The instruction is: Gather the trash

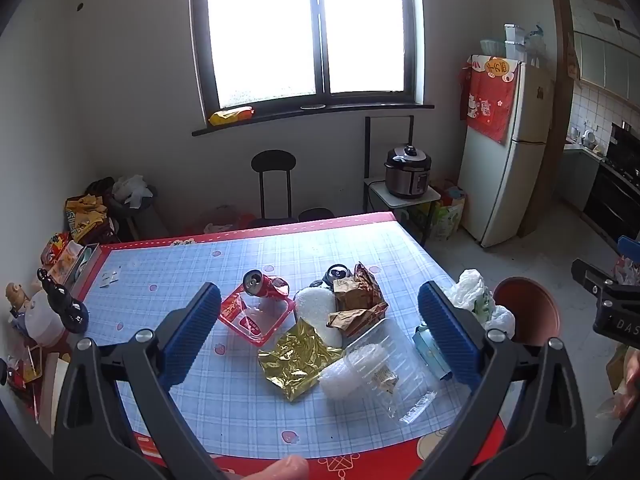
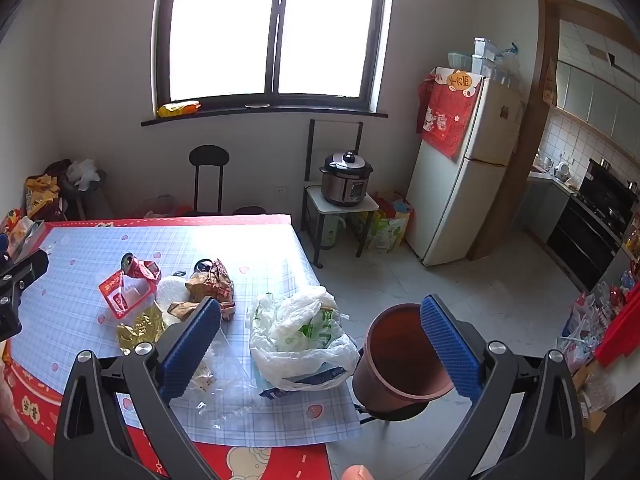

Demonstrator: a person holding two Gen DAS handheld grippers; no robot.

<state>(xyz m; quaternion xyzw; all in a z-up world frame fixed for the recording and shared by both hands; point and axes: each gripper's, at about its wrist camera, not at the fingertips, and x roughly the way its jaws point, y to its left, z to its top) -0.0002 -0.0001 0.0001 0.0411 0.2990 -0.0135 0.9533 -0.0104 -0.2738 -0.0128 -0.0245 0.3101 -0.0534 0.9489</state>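
Note:
Trash lies in a heap on the checked tablecloth (image 1: 192, 264): a crushed red can (image 1: 265, 285), a red plastic tray (image 1: 256, 317), a gold foil wrapper (image 1: 297, 358), brown paper wrappers (image 1: 358, 304), a white foam piece (image 1: 318, 309), a clear plastic box (image 1: 384, 368). A white plastic bag (image 2: 300, 332) lies at the table's right edge. A brown bin (image 2: 400, 356) stands on a stool beside the table. My left gripper (image 1: 320, 336) is open above the heap, holding nothing. My right gripper (image 2: 320, 344) is open above the bag and bin, holding nothing.
Snack packets and small items (image 1: 68, 264) crowd the table's left edge. Black chairs (image 1: 274, 184) stand behind the table. A rice cooker (image 2: 346, 178) sits on a small stand, with a fridge (image 2: 464, 168) to its right. More packets (image 2: 600, 320) lie at far right.

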